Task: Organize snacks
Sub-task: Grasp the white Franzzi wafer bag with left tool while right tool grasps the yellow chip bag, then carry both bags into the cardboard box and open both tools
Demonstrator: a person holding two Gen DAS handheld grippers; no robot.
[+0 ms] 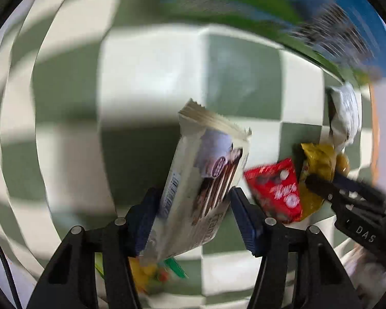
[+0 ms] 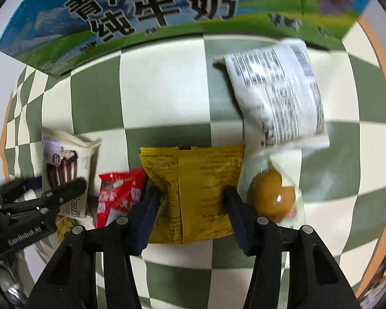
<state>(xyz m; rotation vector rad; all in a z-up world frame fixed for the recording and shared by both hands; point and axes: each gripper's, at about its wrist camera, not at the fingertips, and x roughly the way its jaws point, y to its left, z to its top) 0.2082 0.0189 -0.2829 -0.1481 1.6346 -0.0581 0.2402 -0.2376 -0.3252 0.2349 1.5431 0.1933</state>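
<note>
Between the left gripper's (image 1: pixel 193 206) blue pads sits a cream wafer pack (image 1: pixel 205 170), tilted, its crimped end pointing away; the pads press its long sides, so it is pinched. Just beside it on the checked cloth (image 1: pixel 146 77) lie a red pack (image 1: pixel 275 190) and a yellow pouch (image 2: pixel 193 193), which the right gripper (image 2: pixel 190 200) squeezes across its middle. Touching the pouch's far side is a clear wrap with a brown egg (image 2: pixel 272 198); beyond it lies a white packet (image 2: pixel 275 92), label side up, and at the cloth's far edge stands a milk carton (image 2: pixel 146 13).

Risks, as I judge them: the wafer pack is held off-centre and slanted, so it could pivot or slip out when lifted. The pouch is slick and puffy; a hard squeeze may crush its contents, and dragging it could nudge the egg or red pack.
</note>
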